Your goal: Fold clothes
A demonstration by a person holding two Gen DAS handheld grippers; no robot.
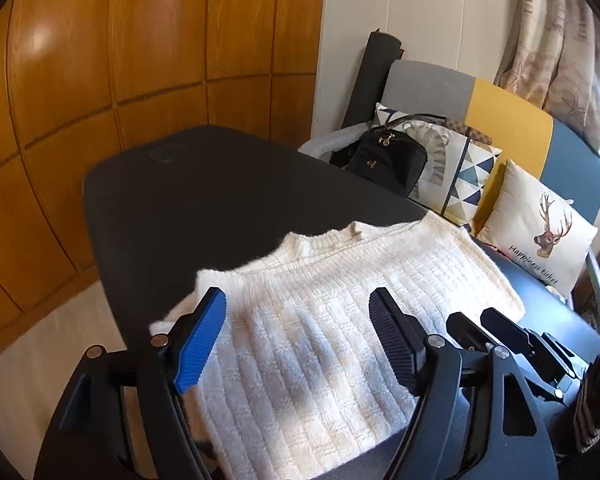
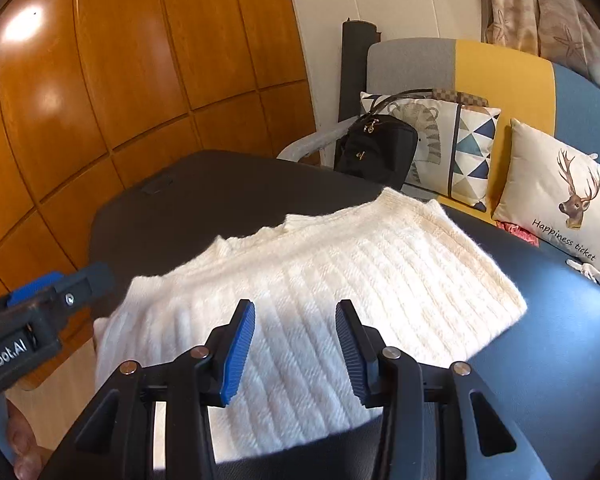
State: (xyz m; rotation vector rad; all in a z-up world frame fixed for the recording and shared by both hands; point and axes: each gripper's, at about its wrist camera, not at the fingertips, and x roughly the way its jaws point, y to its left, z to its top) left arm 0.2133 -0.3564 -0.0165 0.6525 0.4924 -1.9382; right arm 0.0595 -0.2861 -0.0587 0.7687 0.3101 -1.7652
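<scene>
A cream knitted sweater point(image 1: 340, 300) point(image 2: 340, 272) lies folded on the dark table point(image 1: 204, 200) point(image 2: 204, 196), its collar toward the far side. My left gripper point(image 1: 298, 312) hovers above the sweater's near left part, jaws wide open, nothing between them. Over the near middle of the sweater my right gripper point(image 2: 296, 320) is open too, and holds nothing. The right gripper's fingers point(image 1: 496, 328) show at the lower right of the left wrist view. In the right wrist view the left gripper point(image 2: 64, 288) juts in from the left edge.
A sofa point(image 1: 508, 116) point(image 2: 500, 68) stands behind the table's right side with a black bag point(image 1: 384, 160) point(image 2: 376, 148) and two cushions, one with a deer point(image 1: 540, 224) point(image 2: 568, 200). Wooden wardrobe panels point(image 1: 140, 60) fill the left. A rolled dark mat point(image 1: 372, 76) leans at the wall.
</scene>
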